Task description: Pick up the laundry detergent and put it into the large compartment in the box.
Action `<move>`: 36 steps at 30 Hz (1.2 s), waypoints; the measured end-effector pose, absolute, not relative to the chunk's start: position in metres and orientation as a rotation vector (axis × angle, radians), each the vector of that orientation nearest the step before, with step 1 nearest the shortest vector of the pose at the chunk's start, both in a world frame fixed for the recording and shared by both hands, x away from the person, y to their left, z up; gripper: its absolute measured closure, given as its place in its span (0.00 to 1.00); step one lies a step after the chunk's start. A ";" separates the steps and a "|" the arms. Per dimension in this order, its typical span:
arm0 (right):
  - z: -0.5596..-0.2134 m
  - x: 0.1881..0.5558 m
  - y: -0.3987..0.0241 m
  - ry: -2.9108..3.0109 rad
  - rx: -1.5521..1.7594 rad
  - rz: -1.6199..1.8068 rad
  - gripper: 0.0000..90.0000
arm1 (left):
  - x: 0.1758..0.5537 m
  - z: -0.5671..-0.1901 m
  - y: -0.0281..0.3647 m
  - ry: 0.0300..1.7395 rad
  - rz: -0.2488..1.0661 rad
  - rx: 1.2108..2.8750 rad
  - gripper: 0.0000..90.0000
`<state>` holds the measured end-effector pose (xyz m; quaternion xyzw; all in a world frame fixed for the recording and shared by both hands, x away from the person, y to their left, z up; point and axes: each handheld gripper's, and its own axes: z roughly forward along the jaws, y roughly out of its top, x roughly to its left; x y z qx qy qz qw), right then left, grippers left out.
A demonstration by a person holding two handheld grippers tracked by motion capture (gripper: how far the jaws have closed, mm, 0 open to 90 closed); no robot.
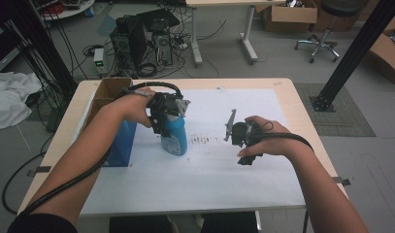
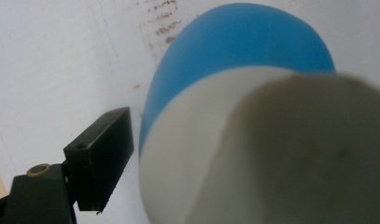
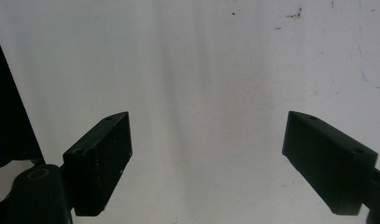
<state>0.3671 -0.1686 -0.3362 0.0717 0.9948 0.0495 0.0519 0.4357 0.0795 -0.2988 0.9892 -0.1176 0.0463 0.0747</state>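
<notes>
A blue bottle [image 1: 175, 137] with a white top stands on the white sheet [image 1: 209, 174], left of centre. My left gripper [image 1: 170, 112] comes down over its top. In the left gripper view the white top [image 2: 215, 158] and blue body [image 2: 239, 51] loom between the jaws. One finger [image 2: 103, 158] stands a thin strip away from the top, and the bottle hides the other. My right gripper [image 1: 243, 145] hovers over the bare sheet to the right. Its jaws [image 3: 206, 158] are wide apart with nothing between them.
A blue box [image 1: 121, 143] leans right beside the bottle, with an open cardboard box [image 1: 107, 92] behind it at the table's left edge. Dark smudges [image 1: 201, 141] mark the sheet between the grippers. Computers and cables [image 1: 141, 46] lie on the floor beyond the table.
</notes>
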 end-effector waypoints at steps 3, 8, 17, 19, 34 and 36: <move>-0.336 0.367 -0.169 3.026 0.218 0.151 0.18 | 0.435 -0.299 0.079 -0.361 0.141 2.969 0.21; -0.337 0.367 -0.170 3.023 0.224 0.153 0.18 | 0.435 -0.300 0.078 -0.379 0.128 2.981 0.26; -0.337 0.368 -0.170 3.023 0.225 0.160 0.18 | 0.434 -0.299 0.076 -0.402 0.131 2.976 0.30; -0.336 0.368 -0.170 3.022 0.228 0.159 0.18 | 0.434 -0.299 0.076 -0.410 0.127 2.976 0.31; -0.339 0.369 -0.169 3.026 0.228 0.152 0.18 | 0.435 -0.302 0.076 -0.439 0.129 2.988 0.38; -0.339 0.369 -0.169 3.026 0.230 0.154 0.18 | 0.435 -0.302 0.075 -0.451 0.128 2.991 0.39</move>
